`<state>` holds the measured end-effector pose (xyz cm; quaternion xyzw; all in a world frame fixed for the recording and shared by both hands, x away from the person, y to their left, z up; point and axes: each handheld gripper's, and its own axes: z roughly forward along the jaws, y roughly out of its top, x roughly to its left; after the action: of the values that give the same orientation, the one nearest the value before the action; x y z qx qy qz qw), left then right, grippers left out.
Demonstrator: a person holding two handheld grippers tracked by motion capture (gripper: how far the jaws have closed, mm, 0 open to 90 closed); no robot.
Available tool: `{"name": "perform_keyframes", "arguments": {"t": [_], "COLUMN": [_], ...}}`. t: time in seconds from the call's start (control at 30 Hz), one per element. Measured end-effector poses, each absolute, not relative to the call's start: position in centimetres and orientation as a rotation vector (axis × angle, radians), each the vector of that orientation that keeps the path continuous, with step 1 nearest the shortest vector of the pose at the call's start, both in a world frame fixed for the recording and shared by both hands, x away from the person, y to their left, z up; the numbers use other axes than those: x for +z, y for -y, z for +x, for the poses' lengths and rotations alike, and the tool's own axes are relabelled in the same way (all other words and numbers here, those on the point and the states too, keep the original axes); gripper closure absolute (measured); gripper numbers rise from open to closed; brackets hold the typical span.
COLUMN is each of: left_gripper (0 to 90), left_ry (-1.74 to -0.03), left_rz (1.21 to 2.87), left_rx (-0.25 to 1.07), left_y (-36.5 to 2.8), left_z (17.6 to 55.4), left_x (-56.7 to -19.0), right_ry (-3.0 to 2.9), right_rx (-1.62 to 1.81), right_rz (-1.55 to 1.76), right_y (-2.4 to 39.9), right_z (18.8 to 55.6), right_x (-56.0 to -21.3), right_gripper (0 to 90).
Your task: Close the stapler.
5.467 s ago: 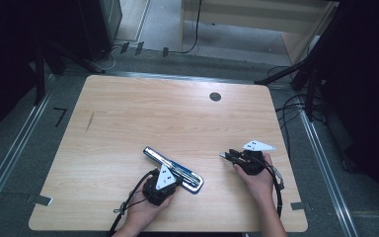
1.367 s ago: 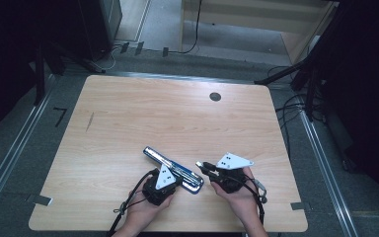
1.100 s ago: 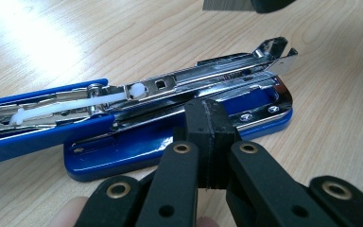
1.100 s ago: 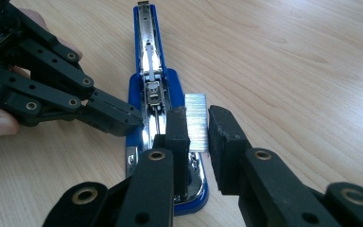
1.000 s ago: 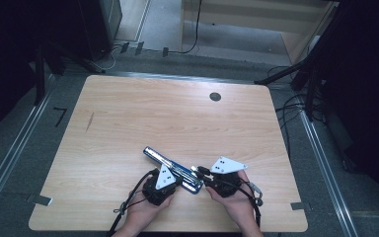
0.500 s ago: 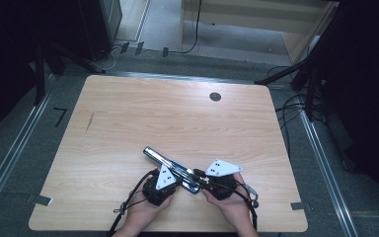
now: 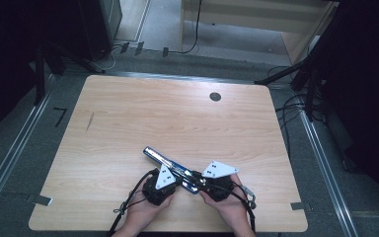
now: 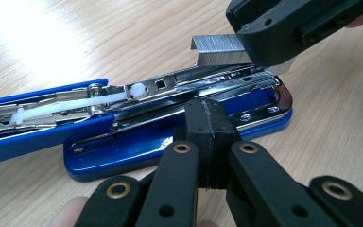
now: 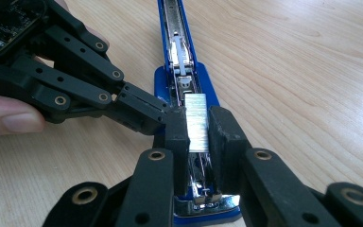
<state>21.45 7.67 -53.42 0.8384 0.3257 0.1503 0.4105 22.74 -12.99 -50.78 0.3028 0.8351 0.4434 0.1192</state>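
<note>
A blue stapler (image 7: 164, 160) lies flipped open near the table's front edge, its metal staple channel (image 8: 203, 78) facing up. My left gripper (image 7: 176, 180) is shut with nothing between its pads; in the left gripper view its tip (image 8: 211, 118) rests against the stapler's blue base (image 8: 137, 151). My right gripper (image 9: 197, 126) is shut on a short strip of staples (image 9: 197, 118) and holds it just above the channel's near end. In the high view the right gripper (image 7: 196, 178) meets the left one over the stapler. The strip of staples (image 8: 217, 49) hangs from the right gripper's black jaw.
The wooden table (image 7: 177, 118) has a dark round grommet (image 7: 215, 97) at the back and a small dark mark (image 7: 90, 122) at the left. Cables (image 7: 296, 106) lie on the floor to the right. Both hands rest at the front edge.
My right gripper has moved left from the table's right side to the stapler, carrying the staple strip over the open channel. The left gripper and stapler have stayed put.
</note>
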Motion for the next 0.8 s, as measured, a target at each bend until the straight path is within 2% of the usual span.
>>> {"name": "perform_keyframes", "arguments": {"t": [0.8], "left_gripper": [90.0], "left_ry": [-0.820], "left_rz": [2.109], "left_rx": [0.381], "left_y": [-7.65], "left_z": [21.43], "left_x": [-53.43], "right_ry": [-2.455], "right_rx": [1.243], "right_rz": [0.902], "right_y": [12.64], "right_z": [23.16], "right_x": [-51.22], "right_gripper": [80.0]}}
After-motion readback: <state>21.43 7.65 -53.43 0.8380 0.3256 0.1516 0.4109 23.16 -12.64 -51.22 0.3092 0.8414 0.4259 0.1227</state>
